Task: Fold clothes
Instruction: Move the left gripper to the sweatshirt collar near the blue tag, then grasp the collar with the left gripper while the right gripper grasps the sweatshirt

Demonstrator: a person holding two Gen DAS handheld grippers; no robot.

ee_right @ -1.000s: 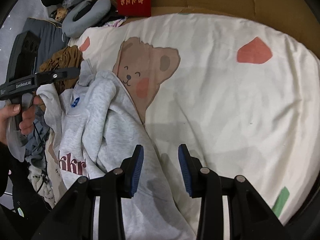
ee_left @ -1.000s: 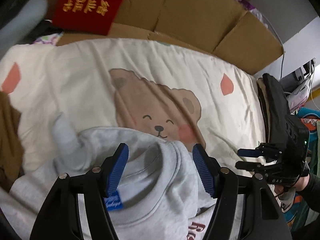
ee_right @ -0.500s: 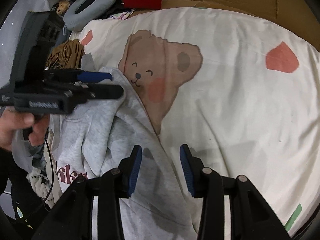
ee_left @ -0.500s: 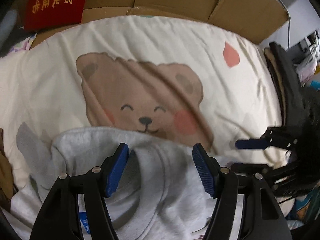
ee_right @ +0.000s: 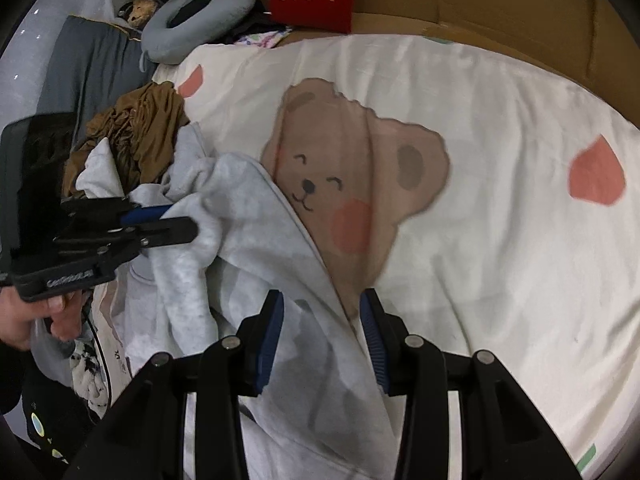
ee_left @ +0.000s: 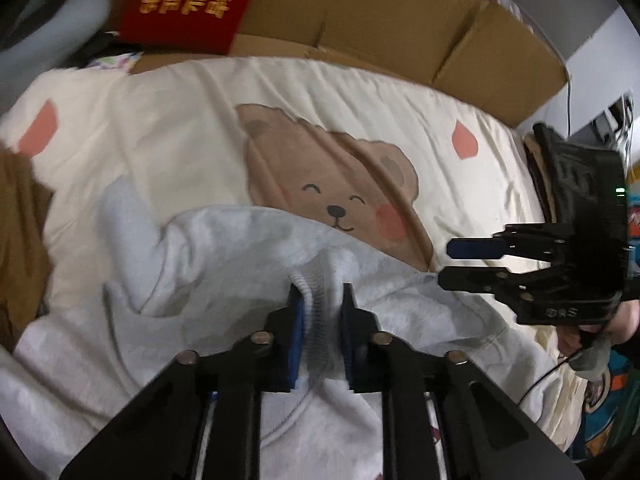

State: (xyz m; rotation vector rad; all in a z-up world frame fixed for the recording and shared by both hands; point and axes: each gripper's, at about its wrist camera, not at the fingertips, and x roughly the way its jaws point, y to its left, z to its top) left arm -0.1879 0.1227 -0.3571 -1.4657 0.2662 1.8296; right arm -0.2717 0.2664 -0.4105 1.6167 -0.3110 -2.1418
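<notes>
A light grey sweatshirt (ee_left: 224, 256) lies crumpled on a cream bed cover with a bear print (ee_left: 332, 184). My left gripper (ee_left: 320, 292) is shut on the sweatshirt's ribbed edge. It also shows at the left of the right wrist view (ee_right: 176, 222), pinching the grey fabric (ee_right: 240, 216). My right gripper (ee_right: 322, 316) is open, its jaws straddling the sweatshirt's edge low over the cover. It shows at the right of the left wrist view (ee_left: 456, 264), open beside the sweatshirt.
Flattened cardboard (ee_left: 392, 12) and a red booklet (ee_left: 192, 4) stand behind the bed. A brown garment (ee_right: 136, 128), a grey neck pillow (ee_right: 192, 24) and dark bedding (ee_right: 80, 76) lie at the left. More clothes (ee_right: 86, 372) hang at the near left edge.
My left gripper has closed on the sweatshirt's ribbed edge; it was open half a second ago. My right gripper has moved slightly forward along the sweatshirt's edge and stays open.
</notes>
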